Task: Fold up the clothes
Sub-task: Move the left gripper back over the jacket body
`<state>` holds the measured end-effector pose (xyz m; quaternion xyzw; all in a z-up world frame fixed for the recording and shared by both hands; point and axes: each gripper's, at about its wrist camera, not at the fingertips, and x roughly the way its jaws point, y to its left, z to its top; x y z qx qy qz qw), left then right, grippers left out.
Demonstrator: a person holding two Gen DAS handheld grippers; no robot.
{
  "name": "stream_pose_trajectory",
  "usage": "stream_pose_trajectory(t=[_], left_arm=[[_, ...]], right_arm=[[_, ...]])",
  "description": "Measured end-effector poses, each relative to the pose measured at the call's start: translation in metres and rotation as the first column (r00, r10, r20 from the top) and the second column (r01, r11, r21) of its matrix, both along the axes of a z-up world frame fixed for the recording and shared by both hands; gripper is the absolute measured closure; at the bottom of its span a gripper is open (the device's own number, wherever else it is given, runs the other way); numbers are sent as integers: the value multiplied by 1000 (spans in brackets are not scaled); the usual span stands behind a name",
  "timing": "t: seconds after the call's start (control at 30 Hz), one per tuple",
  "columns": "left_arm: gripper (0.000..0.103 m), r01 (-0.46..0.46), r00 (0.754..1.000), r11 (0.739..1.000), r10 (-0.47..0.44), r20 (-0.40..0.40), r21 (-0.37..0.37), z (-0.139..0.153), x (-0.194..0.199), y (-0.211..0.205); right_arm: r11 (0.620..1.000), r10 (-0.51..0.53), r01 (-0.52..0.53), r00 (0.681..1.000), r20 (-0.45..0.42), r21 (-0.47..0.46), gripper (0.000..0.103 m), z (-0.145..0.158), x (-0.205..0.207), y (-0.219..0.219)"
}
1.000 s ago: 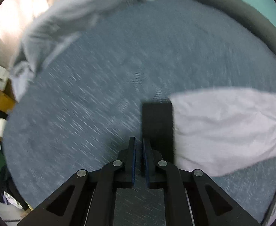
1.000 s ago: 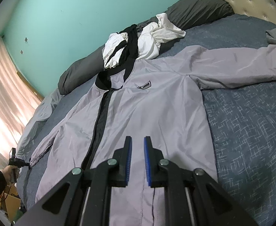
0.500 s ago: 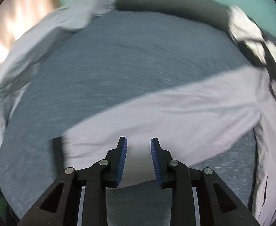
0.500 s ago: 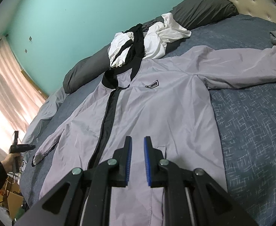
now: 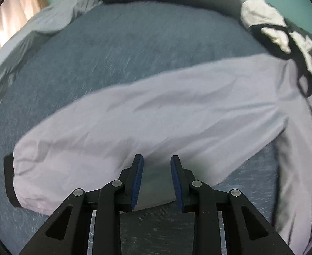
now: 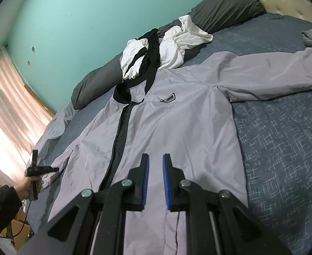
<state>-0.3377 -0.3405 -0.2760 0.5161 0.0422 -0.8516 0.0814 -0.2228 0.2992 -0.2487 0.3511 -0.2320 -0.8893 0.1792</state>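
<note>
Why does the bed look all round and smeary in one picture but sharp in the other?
Both views bulge because of the fisheye lens, with dark corners. Left wrist view: the blanket and white clothes are streaked with motion blur, while the sleeve is softer than sharp. Right wrist view: the jacket is crisp, and the curtain glares bright from the window light.

The left wrist camera looks steeply down, close over the jacket's left sleeve [image 5: 147, 114]. The right wrist camera sits near the hem, facing up the bed [image 6: 283, 140] toward the far wall [image 6: 81, 21]. Both show the jacket [image 6: 177, 116].
</note>
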Motion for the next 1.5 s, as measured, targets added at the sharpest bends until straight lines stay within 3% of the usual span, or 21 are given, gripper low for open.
stream_pose_trajectory(t=[0.1, 0.27, 0.37, 0.53, 0.63, 0.8, 1.03, 1.1, 1.17, 1.3, 1.43, 1.47, 1.5], left_arm=[[60, 42, 999, 999, -42, -12, 12, 5, -15, 21], [60, 70, 997, 997, -71, 39, 20, -17, -34, 49], [60, 54, 996, 998, -51, 80, -37, -34, -38, 61], [60, 31, 999, 1000, -30, -18, 5, -6, -37, 74], [60, 72, 997, 996, -70, -44, 46, 1, -37, 93], [57, 152, 987, 988, -151, 44, 2, -23, -41, 129], [54, 108, 988, 994, -104, -115, 26, 29, -16, 136], [43, 101, 984, 992, -89, -154, 70, 40, -6, 139], [42, 99, 980, 986, -75, -182, 131, 44, 12, 146], [42, 81, 979, 971, -35, -199, 225, 35, 43, 161], [41, 86, 982, 966, -41, -186, 244, 14, 65, 171], [39, 87, 983, 964, -41, -182, 252, 9, 70, 173], [39, 88, 983, 962, -42, -178, 259, 3, 75, 175]], right_arm=[[1000, -3, 3, 1000, 6, -4, 91, -1, 0, 1], [1000, -19, 19, 1000, -5, -12, 91, 4, 0, 8], [1000, -16, 16, 1000, 7, -17, 91, 1, -2, 11], [1000, -16, 17, 999, 44, -16, 91, -5, -5, 14], [1000, -17, 18, 999, 50, -21, 91, -7, -4, 15], [999, -17, 18, 999, 51, -26, 91, -6, -4, 17], [999, -14, 16, 998, 55, -34, 91, -2, -4, 19], [999, -7, 9, 998, 60, -34, 91, -2, -3, 17], [1000, 0, 2, 998, 61, -31, 91, -1, -3, 14], [1000, 4, -3, 998, 60, -6, 91, 4, -2, 5], [996, 22, -27, 998, 61, 82, 90, 14, -9, -16], [994, 34, -40, 997, 66, 99, 88, 16, -12, -23], [993, 46, -54, 996, 79, 106, 80, 18, -19, -30]])
